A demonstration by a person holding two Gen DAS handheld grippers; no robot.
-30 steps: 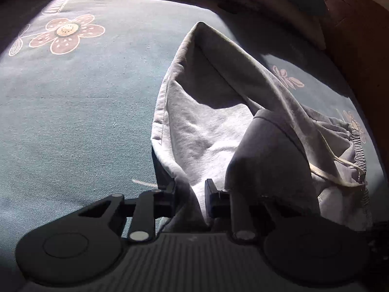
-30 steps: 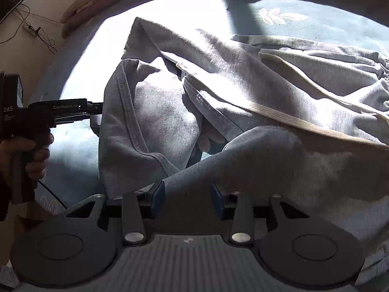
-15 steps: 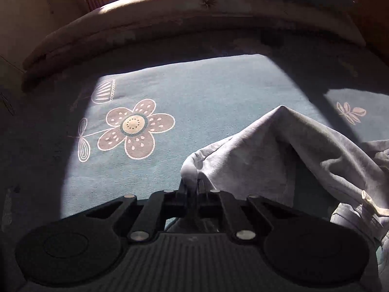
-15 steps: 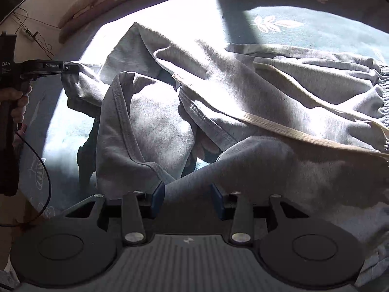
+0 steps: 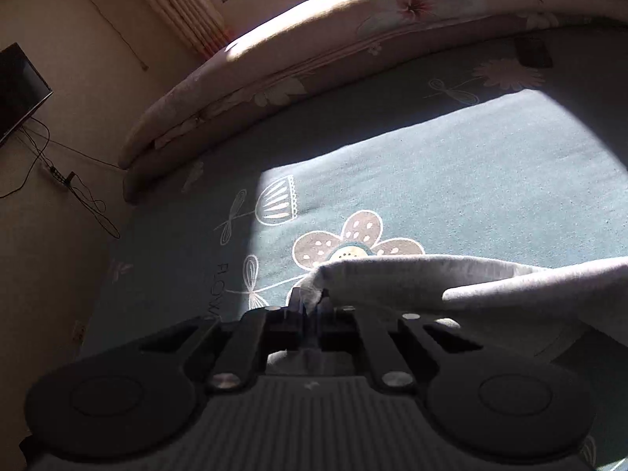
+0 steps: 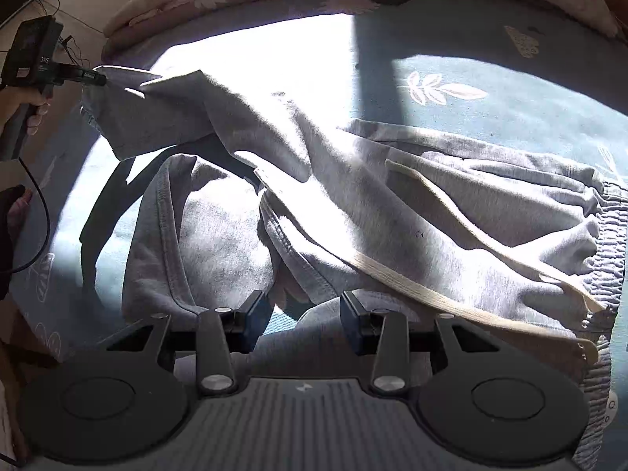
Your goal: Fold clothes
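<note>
- Right wrist view: grey sweatpants (image 6: 353, 196) lie crumpled on a teal floral bedsheet (image 6: 510, 90), one leg stretched toward the left tongs (image 6: 96, 77).
- Left tongs pressed together, pinching the leg's hem; right tongs (image 6: 302, 314) part-spread around a fabric fold; whether they grip it is unclear.
- Sunlit bed; television (image 5: 15, 90) on the wall.

Grey sweatpants (image 6: 353, 212), rumpled, cream drawstring (image 6: 443, 298) trailing across. Spread over the teal flowered bedspread (image 6: 510, 117). One leg end lifted, stretched taut leftward.
</note>
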